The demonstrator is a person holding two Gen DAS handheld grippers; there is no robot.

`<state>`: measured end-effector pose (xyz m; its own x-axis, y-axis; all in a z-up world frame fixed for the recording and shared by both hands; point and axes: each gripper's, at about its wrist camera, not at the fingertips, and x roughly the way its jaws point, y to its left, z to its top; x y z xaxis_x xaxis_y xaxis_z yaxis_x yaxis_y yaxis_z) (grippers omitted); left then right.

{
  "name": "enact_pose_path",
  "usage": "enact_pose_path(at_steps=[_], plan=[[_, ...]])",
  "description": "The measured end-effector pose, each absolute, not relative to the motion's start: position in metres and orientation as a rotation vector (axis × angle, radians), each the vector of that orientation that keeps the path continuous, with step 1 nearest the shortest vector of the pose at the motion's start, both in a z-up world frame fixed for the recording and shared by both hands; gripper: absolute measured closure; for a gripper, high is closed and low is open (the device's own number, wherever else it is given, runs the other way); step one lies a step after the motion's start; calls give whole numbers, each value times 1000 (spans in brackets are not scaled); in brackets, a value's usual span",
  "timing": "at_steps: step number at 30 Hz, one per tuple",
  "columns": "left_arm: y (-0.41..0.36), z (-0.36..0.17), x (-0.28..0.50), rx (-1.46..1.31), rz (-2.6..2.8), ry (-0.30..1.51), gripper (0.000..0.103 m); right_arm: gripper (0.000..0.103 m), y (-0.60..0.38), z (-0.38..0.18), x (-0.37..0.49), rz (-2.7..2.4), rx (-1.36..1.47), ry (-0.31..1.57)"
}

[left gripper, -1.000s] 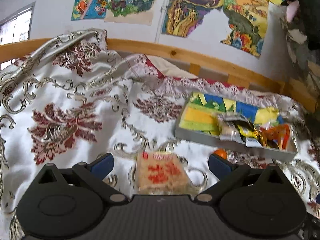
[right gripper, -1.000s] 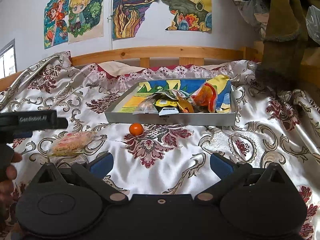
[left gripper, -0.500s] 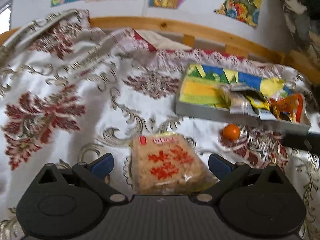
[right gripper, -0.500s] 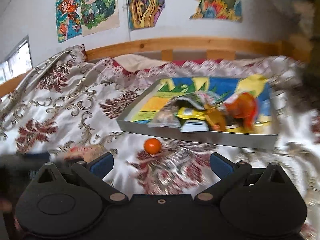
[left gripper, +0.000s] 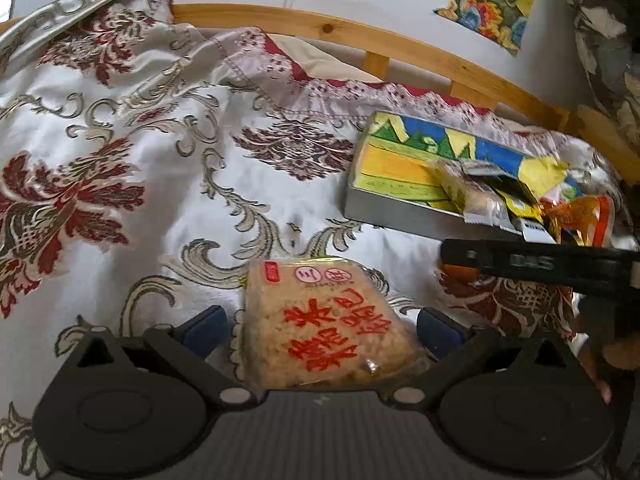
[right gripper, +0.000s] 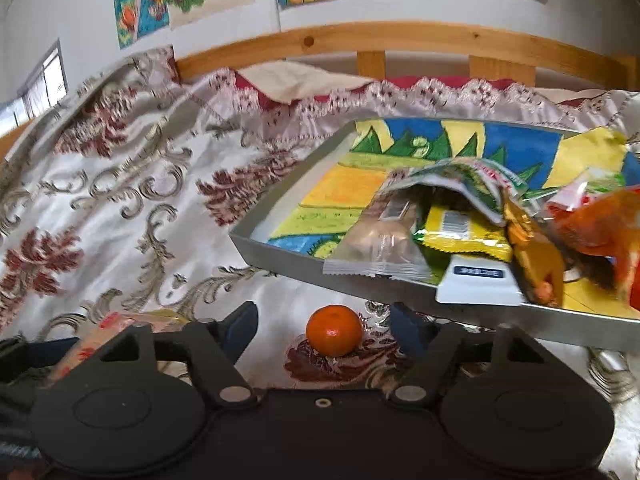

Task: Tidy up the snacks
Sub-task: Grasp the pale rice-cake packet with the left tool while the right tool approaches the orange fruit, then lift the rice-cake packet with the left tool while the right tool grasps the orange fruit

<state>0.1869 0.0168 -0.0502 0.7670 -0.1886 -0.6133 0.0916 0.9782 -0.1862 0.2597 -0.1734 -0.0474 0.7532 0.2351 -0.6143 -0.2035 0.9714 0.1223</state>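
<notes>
The bed (left gripper: 168,184) carries everything under its patterned cover. At two o'clock in the left view sits the tray (left gripper: 384,210), already heaped with packets, so it reads as the collecting place. The left gripper (left gripper: 320,326) stands apart astride the rice cake (left gripper: 328,324), ready to clamp. The right gripper (right gripper: 323,326) is closing around the orange (right gripper: 334,330), pads not yet touching.

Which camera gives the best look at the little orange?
The right wrist view: the orange sits whole and unblocked between the closing jaws, in front of the tray. In the left wrist view the other gripper covers it, leaving only an orange sliver.
</notes>
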Motion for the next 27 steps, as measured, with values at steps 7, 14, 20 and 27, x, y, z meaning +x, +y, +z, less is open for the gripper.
enact_pose_path(at_steps=[7,14,20,27], plan=[[14,-53,191,-153,-156,688,2,65,-167,-64,270,168,9,712],[20,-51,188,-169,-122,690,22,68,-172,-59,252,188,32,704],[16,-45,177,-167,-153,699,23,68,-178,-42,203,237,47,692],[7,-32,153,-175,-247,727,23,68,-179,-33,142,273,1,695]])
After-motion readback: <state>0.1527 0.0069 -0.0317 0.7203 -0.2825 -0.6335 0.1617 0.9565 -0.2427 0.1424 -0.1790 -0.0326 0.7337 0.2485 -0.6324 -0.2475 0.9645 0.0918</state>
